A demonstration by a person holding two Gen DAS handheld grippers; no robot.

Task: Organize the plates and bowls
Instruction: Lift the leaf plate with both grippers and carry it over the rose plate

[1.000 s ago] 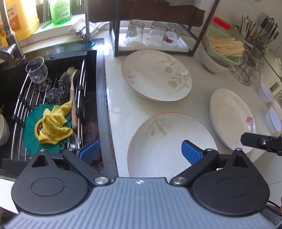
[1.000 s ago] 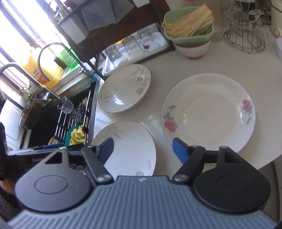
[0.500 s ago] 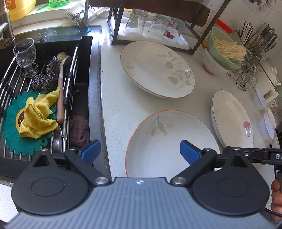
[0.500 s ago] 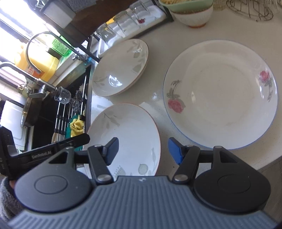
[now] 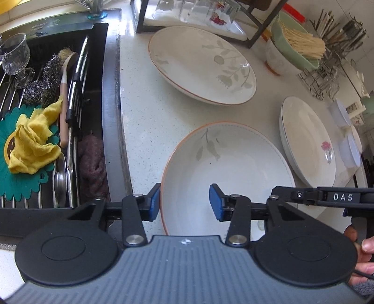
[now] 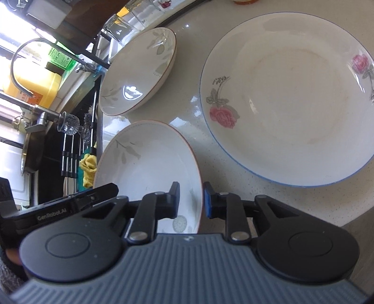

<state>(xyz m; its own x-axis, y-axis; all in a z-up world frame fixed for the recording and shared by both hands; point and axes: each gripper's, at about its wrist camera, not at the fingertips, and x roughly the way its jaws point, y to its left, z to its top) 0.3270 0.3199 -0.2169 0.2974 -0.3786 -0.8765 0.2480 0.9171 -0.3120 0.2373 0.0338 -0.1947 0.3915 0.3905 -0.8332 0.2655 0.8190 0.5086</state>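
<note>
- The near bowl (image 5: 230, 168) sits on the counter (image 5: 140, 112), just right of the sink (image 5: 58, 117).
- A second bowl (image 5: 202, 64) lies behind it, in front of the rack of glasses (image 5: 196, 11).
- The plate (image 5: 308, 142) lies right of the near bowl.
- A cloth (image 5: 32, 142) and a glass (image 5: 15, 55) rest in the sink.

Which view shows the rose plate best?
The right wrist view: the rose plate fills the upper right, nearly face-on, with both roses and its blue rim clear. In the left wrist view, the same plate sits small and foreshortened at the right edge, with one rose visible.
</note>
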